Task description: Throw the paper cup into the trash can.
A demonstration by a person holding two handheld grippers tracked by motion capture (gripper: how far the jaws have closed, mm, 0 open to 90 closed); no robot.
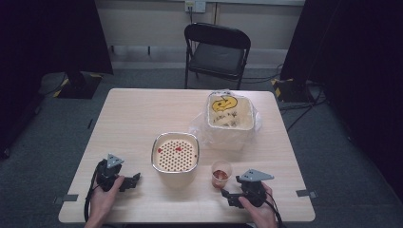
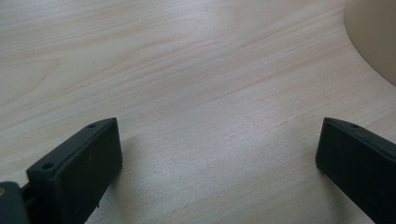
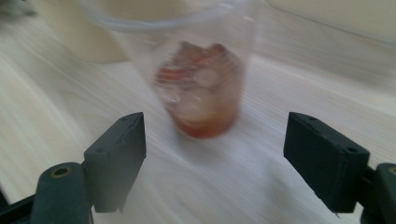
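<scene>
The right gripper [image 1: 227, 194] sits near the front edge of the table [image 1: 138, 114], toward its right corner, jaws spread wide and grasping nothing. Straight ahead of them, just beyond the tips, stands the clear plastic cup [image 3: 198, 84] with reddish pieces and a little red liquid at its bottom; in the high view it stands just right of the strainer pot [image 1: 175, 156] and well inside the front edge. The left gripper [image 1: 134, 180] rests near the front left corner, jaws likewise released over bare wood.

The step in hand looks like the approach to the cup. The next move calls for sliding the open jaws to either side of the cup wall, then closing gently, since thin plastic will likely buckle and the contents could spill.

Counted: two grippers, one cup, one perforated strainer pot, one bag-lined bin [image 1: 230, 116] toward the far right corner, one folding chair [image 1: 216, 52] behind the table.
</scene>
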